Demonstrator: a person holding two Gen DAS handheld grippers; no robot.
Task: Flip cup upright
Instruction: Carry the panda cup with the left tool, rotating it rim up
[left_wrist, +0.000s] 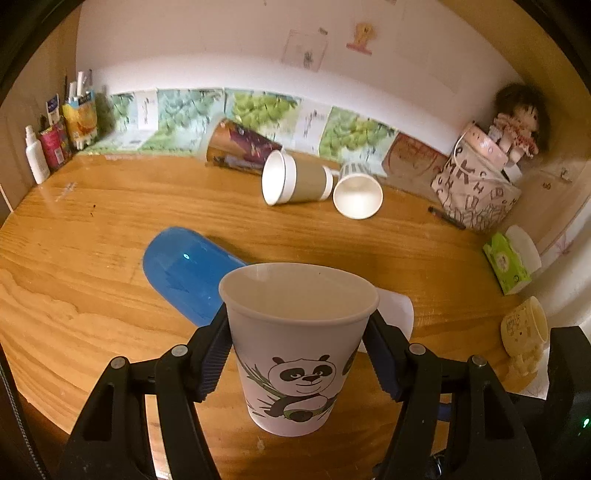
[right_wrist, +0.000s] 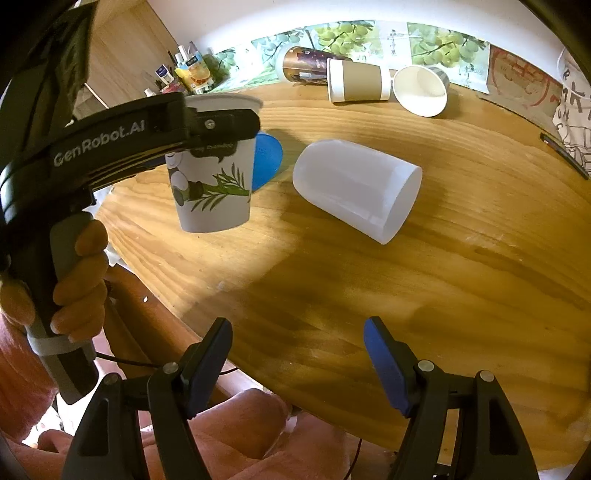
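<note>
Two ribbed pads (left_wrist: 214, 354) of left tool (left_wrist: 297, 350) squeeze tapered paper panda cup (left_wrist: 295, 354).

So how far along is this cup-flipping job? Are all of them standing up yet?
Not yet. No cup stands on the table so far. In hand: the left hand-held gripper holds the panda cup upright, above the wood. Left: the white cup, blue cup, brown-banded cup, striped cup and dark printed cup all lie on their sides. The right hand-held gripper is open and empty.
</note>
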